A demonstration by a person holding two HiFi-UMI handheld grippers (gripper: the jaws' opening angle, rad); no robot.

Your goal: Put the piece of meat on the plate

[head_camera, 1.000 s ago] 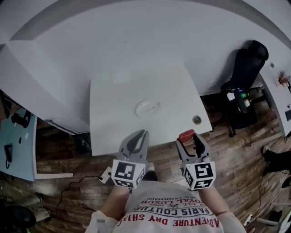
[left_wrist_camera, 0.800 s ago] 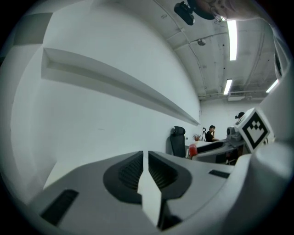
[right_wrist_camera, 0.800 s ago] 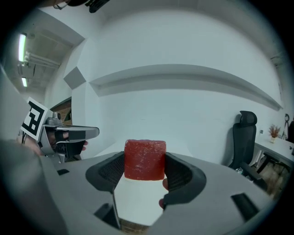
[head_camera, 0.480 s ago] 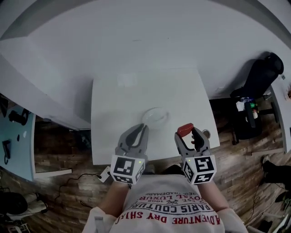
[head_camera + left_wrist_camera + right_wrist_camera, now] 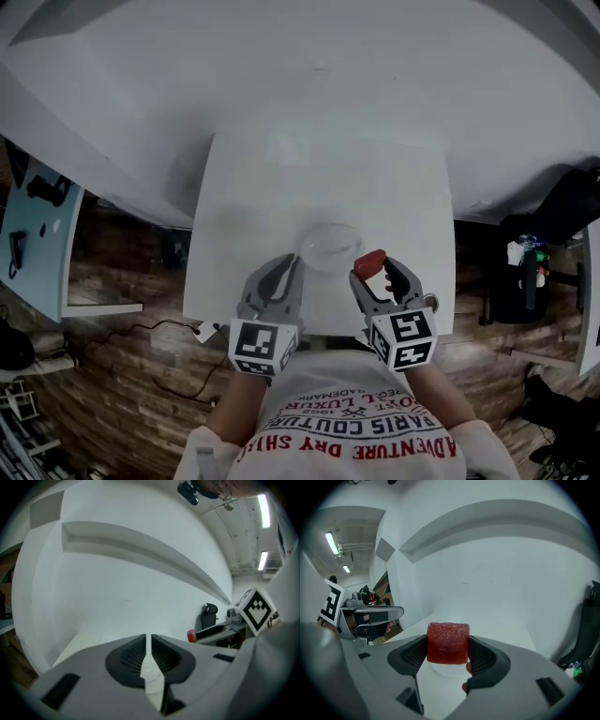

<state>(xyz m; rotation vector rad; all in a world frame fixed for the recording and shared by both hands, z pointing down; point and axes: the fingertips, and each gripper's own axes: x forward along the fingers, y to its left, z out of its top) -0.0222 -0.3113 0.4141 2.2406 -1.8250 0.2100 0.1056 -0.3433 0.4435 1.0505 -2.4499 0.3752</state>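
Observation:
A red block of meat [image 5: 448,642] sits clamped between the jaws of my right gripper [image 5: 374,266]; in the head view the meat [image 5: 368,262] hangs just right of the white plate [image 5: 330,246] on the white table [image 5: 253,206]. The plate [image 5: 449,670] shows pale below the meat in the right gripper view. My left gripper [image 5: 283,275] hovers over the table's near edge, left of the plate, jaws shut with nothing between them. In the left gripper view my left gripper [image 5: 149,648] points along the table, with the meat [image 5: 191,635] at right.
White walls stand behind the table. A black chair [image 5: 572,202] and a green bottle [image 5: 539,255] are at the right. Wooden floor [image 5: 122,375] surrounds the table, with a cable [image 5: 141,328] at left. A small round thing [image 5: 430,301] lies at the table's right near corner.
Both grippers have moved forward over the table. The right one, still holding the meat, has come up beside the plate.

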